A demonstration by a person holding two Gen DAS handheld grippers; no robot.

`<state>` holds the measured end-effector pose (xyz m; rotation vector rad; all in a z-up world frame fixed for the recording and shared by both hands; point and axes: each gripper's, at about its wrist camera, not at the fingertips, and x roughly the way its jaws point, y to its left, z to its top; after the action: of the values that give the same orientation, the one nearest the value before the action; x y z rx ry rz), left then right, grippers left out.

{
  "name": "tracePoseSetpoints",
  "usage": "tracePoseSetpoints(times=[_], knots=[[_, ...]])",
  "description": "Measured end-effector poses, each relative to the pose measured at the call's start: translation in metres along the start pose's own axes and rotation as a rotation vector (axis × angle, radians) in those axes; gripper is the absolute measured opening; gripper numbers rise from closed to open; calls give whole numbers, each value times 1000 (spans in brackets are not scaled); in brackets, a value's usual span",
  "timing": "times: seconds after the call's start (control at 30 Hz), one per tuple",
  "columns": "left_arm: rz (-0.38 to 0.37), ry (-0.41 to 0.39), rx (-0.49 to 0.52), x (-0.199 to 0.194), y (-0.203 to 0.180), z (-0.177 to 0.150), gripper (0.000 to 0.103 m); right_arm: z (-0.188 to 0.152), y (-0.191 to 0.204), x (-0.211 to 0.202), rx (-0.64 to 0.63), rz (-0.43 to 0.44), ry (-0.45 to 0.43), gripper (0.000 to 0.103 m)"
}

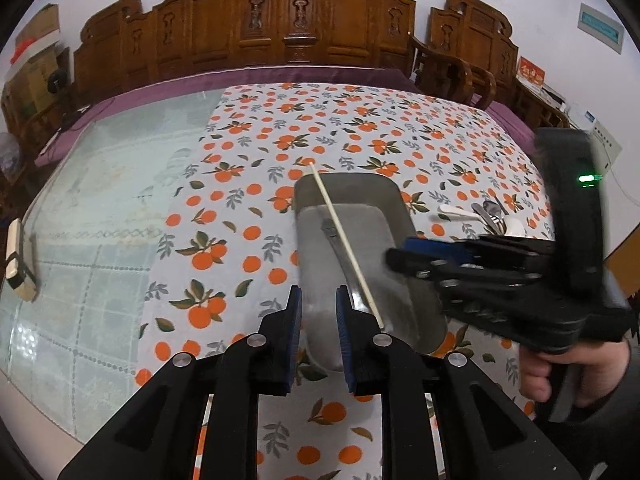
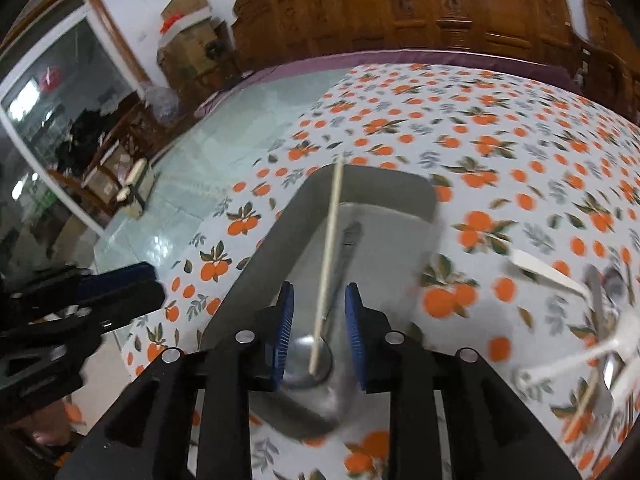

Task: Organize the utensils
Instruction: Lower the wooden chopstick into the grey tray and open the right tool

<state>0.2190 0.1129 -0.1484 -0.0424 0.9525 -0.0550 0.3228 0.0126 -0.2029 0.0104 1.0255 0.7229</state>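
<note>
A grey metal tray lies on the orange-print tablecloth. In it lie a metal spoon and a pale chopstick that sticks out over the far rim. My left gripper is open and empty over the tray's near end. My right gripper is open and empty just above the spoon's bowl and the chopstick's near end; it also shows in the left wrist view. A pile of loose utensils, white spoons, metal spoons and a chopstick, lies to the right of the tray.
The tablecloth covers the right part of a glass-topped table. A small black and cream object sits at the table's left edge. Carved wooden chairs stand behind the table.
</note>
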Motion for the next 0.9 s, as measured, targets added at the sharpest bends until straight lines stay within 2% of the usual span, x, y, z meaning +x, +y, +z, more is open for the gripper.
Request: tracePoseSetpoints(times=[0.2, 0.27, 0.4, 0.73, 0.83, 0.9], knots=[[16, 2, -19, -3, 14, -3, 16, 6, 3, 44, -28, -88, 89, 28], [18, 3, -21, -3, 16, -4, 16, 8, 4, 48, -44, -112, 102, 16], [16, 6, -23, -1, 18, -6, 16, 7, 1, 43, -43, -106, 113, 6], [0, 14, -2, 1, 5, -8, 16, -8, 11, 13, -57, -106, 98, 7], [-2, 13, 2, 2, 1, -6, 16, -8, 11, 1, -51, -97, 72, 16], [-4, 10, 8, 2, -2, -4, 16, -9, 8, -13, -41, -88, 46, 16]])
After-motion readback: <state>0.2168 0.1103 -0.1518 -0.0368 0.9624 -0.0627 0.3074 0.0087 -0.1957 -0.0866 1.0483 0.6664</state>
